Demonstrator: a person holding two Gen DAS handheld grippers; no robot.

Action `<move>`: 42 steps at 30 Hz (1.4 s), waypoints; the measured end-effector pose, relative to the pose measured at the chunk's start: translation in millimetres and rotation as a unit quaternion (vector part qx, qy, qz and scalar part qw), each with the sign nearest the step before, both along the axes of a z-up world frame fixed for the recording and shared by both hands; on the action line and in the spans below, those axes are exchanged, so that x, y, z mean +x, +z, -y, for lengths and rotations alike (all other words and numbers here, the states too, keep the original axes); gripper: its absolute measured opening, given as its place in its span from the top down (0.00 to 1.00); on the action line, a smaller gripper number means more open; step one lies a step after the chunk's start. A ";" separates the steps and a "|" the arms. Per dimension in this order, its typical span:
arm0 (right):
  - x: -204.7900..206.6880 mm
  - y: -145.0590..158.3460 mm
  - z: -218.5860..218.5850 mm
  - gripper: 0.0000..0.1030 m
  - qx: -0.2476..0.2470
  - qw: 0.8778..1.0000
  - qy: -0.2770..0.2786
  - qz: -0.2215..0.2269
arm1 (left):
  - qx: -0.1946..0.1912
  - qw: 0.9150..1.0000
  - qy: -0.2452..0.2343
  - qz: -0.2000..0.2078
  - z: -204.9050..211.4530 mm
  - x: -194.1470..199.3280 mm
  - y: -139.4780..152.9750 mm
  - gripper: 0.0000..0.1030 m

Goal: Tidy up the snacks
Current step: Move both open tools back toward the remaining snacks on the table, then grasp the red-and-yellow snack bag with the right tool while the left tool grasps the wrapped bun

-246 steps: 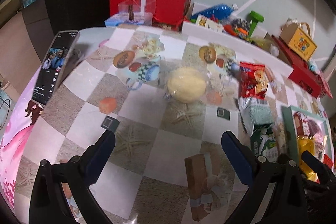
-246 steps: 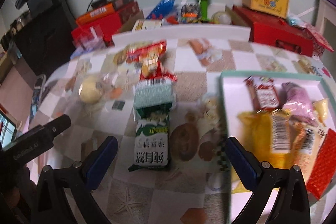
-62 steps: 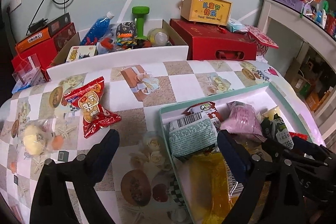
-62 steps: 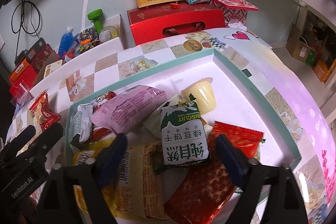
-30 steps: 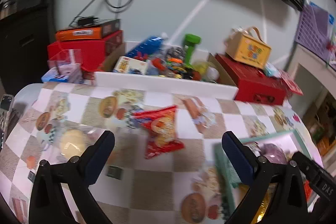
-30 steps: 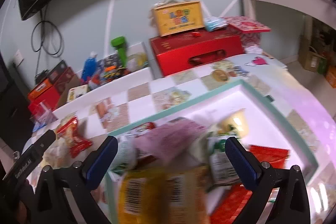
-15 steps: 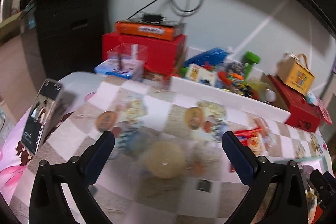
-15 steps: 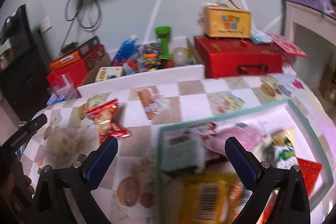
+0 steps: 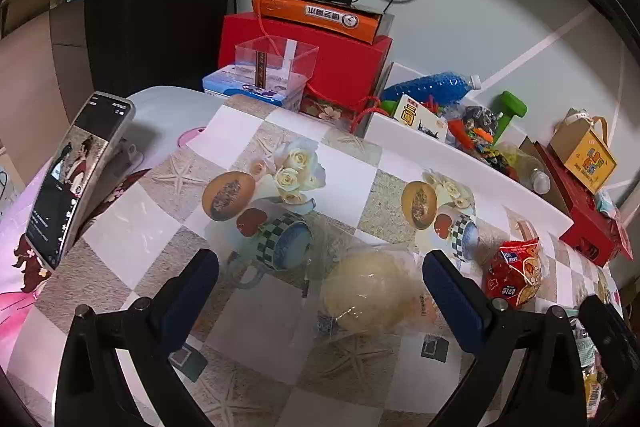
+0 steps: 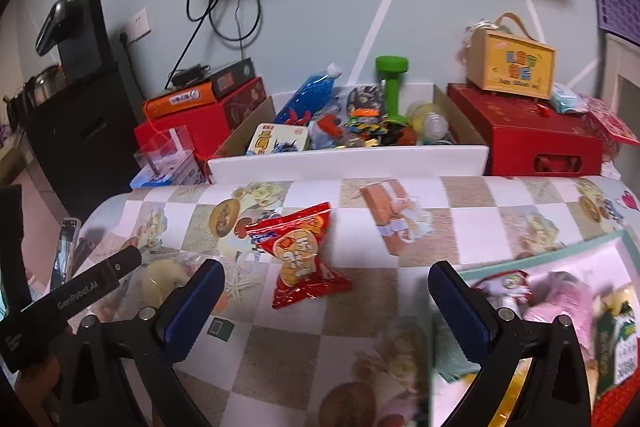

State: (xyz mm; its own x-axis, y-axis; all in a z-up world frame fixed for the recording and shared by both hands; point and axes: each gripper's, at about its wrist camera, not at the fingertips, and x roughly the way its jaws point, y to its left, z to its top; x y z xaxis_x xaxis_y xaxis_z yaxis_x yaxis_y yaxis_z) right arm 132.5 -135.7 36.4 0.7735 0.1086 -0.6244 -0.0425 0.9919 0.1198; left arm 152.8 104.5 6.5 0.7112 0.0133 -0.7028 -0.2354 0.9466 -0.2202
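Both the left gripper and the right gripper are showing black angular arms, blue padded fingers and silver screws. White "GenRobot.AI" lettering is showing on the left gripper's black body at nine o'clock in the right wrist view.

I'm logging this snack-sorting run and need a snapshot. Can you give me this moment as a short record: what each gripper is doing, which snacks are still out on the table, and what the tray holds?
left gripper: open, empty, fingers either side of the pale round bun
right gripper: open, empty, aimed at the red snack bag
snacks still on table: pale round bun in clear wrap; red snack bag
tray: green-rimmed, at the table's right, holds several packets including a pink packet
also on table: phone propped at the left edge
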 end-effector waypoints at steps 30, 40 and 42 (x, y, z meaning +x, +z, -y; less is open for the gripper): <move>43.4 -55.3 -13.2 0.28 0.018 0.999 0.018 -0.035 | -0.027 0.998 -0.037 -0.040 27.7 21.9 -35.7 0.19; 46.2 -60.6 -16.9 0.51 0.020 0.998 0.028 -0.048 | -0.006 0.997 -0.052 -0.049 37.2 23.5 -37.6 0.29; 45.5 -60.7 -16.9 0.56 0.024 0.998 0.034 -0.049 | -0.011 0.997 -0.055 -0.048 37.5 23.5 -37.3 0.33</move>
